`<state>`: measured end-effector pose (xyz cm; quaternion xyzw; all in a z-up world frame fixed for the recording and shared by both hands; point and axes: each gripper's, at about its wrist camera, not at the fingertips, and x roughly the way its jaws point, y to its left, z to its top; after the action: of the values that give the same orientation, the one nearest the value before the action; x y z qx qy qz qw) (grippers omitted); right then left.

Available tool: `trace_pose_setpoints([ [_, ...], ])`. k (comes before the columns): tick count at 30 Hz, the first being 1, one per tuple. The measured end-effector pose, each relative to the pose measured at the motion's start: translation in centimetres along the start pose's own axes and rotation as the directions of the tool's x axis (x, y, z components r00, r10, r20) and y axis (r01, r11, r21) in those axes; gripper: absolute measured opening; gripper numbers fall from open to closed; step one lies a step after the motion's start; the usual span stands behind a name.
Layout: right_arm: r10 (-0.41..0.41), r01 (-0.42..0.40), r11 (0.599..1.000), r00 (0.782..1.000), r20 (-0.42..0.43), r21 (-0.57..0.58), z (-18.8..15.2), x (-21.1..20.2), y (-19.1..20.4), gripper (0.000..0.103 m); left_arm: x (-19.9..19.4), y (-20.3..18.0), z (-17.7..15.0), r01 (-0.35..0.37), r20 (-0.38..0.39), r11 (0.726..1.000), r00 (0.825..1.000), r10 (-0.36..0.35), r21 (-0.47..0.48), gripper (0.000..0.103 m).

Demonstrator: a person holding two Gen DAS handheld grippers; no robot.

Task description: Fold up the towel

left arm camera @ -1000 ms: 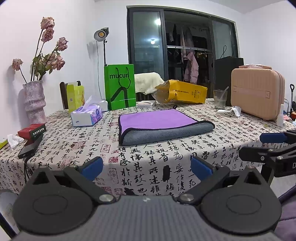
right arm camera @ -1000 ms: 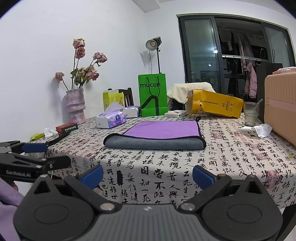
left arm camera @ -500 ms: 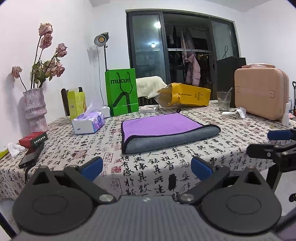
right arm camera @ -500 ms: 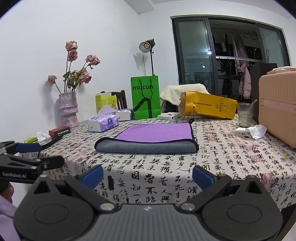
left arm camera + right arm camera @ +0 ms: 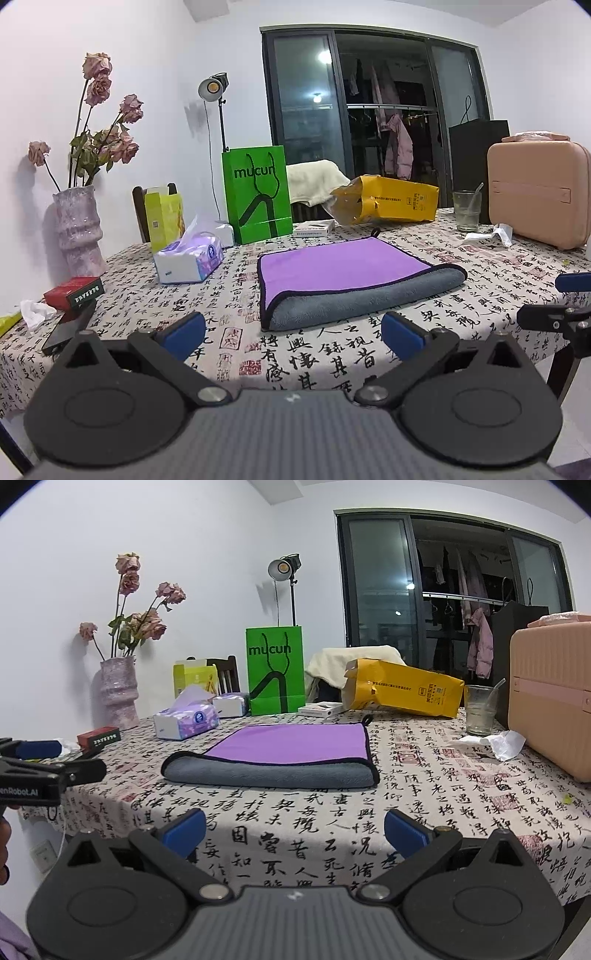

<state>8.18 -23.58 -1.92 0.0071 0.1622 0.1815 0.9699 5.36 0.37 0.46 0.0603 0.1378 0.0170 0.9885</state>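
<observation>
Both tongs hang in the air just off the near edge of the table, each with its two blue-tipped fingers spread wide apart and gripping nothing. Left tongs (image 5: 293, 332) and right tongs (image 5: 295, 830) point forward across the table; each one shows at the edge of the other's camera view.

Ahead of the two tongs, well beyond their fingertips, lies the folded towel with a purple top face, grey underside and dark trim (image 5: 347, 273), flat on the table. Its thick grey fold faces the tongs, and a small dark hanging loop sticks out at a far corner.

Beneath it spreads a pale tablecloth printed with black calligraphy and red seals (image 5: 332, 354). To the left of the left tongs sit a white and purple soft pack of tissues (image 5: 188, 258), a small red box (image 5: 74, 291) and a mottled pink vase holding dried roses (image 5: 77, 229). Beyond the towel stands a bright green paper bag with black lettering (image 5: 256, 195), with a yellow paper bag lying on its side (image 5: 388, 203) just right of it. Farther to the right of the right tongs are a clear drinking glass (image 5: 480, 710), a crumpled white tissue (image 5: 495, 742) and a peach hard-shell case (image 5: 554, 694).
</observation>
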Motion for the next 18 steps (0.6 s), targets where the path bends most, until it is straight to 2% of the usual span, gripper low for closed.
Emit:
trace_pose_setpoints([
  [18, -0.041, 0.041, 0.999, 0.999, -0.007, -0.015, 2.7, 6.3, -2.4, 0.103, 6.6, 1.2, 1.9, -0.012, -0.054, 1.000, 0.998, 0.011, -0.009, 0.103],
])
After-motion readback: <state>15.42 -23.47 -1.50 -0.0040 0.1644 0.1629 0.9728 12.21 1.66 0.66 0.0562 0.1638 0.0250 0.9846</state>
